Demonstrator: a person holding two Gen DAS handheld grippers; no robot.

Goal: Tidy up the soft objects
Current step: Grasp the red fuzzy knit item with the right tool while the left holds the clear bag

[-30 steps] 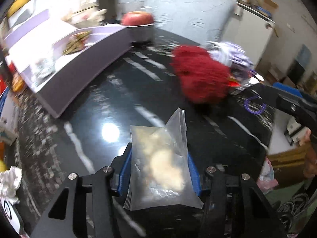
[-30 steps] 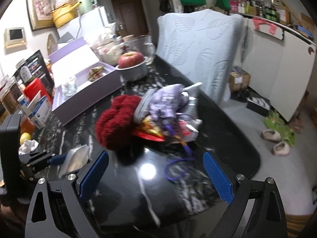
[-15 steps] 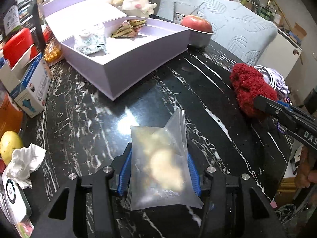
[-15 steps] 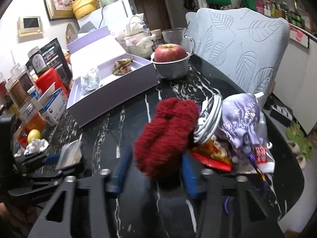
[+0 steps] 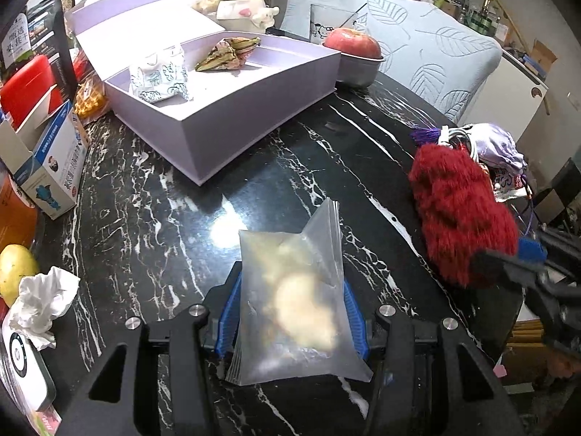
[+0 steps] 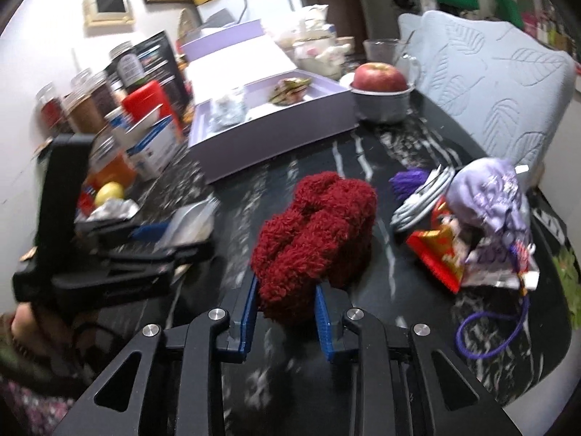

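Pickup step under way. Right tool just squeezed onto the red fuzzy bundle, still resting on the counter at its centre. Left tool pinching a clear bag. Next, probably: lift both, carry toward the lilac box at eleven o'clock, drop inside.

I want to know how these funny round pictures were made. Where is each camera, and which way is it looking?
Left wrist view: sits on the left gripper, looking down across the black table at its held clear bag; its black fingers show.
Right wrist view: sits on the right gripper, facing the red fuzzy thing it pinches; its fingers show.
Both share: the lilac box, apple, red fuzzy thing and each other's gripper.
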